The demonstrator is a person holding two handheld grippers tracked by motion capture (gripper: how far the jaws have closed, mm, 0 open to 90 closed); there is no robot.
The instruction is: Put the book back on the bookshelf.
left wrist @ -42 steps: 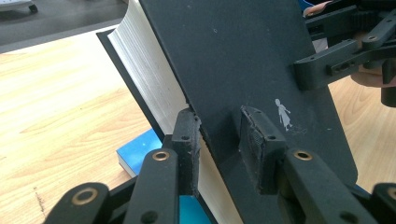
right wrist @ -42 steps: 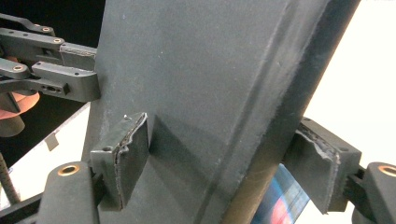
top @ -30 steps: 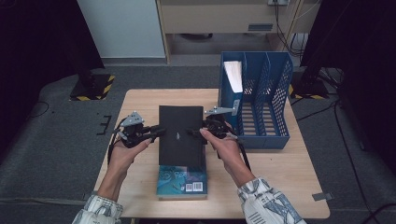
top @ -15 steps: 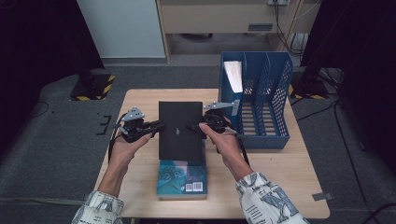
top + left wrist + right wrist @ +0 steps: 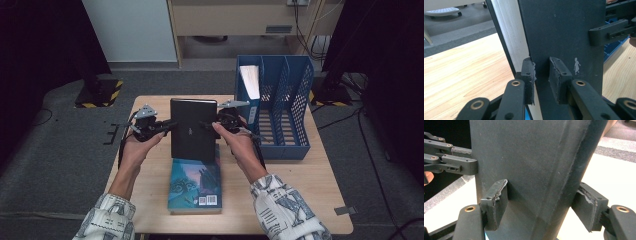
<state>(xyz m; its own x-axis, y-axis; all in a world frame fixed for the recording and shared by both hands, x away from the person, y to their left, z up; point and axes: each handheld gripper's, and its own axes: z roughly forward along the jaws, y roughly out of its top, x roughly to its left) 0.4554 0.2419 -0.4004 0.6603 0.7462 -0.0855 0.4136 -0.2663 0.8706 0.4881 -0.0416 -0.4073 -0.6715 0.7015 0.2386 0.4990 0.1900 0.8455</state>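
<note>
Colourful book (image 5: 195, 185) lies flat on the counter (image 5: 300, 190) nearest me. Above it, black book (image 5: 192, 129) stands upright, long axis vertical, my left gripper (image 5: 167, 126) and right gripper (image 5: 210, 125) clamped on opposite edges. Blue file rack (image 5: 280, 107) sits right of it, closer to my right hand.

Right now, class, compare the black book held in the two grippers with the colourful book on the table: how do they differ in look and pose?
The black book has a plain dark cover; the colourful book bears a blue-green picture. The black book is raised upright, clamped by the left gripper and right gripper; the colourful book lies flat on the table, untouched. Both are closed books.
</note>
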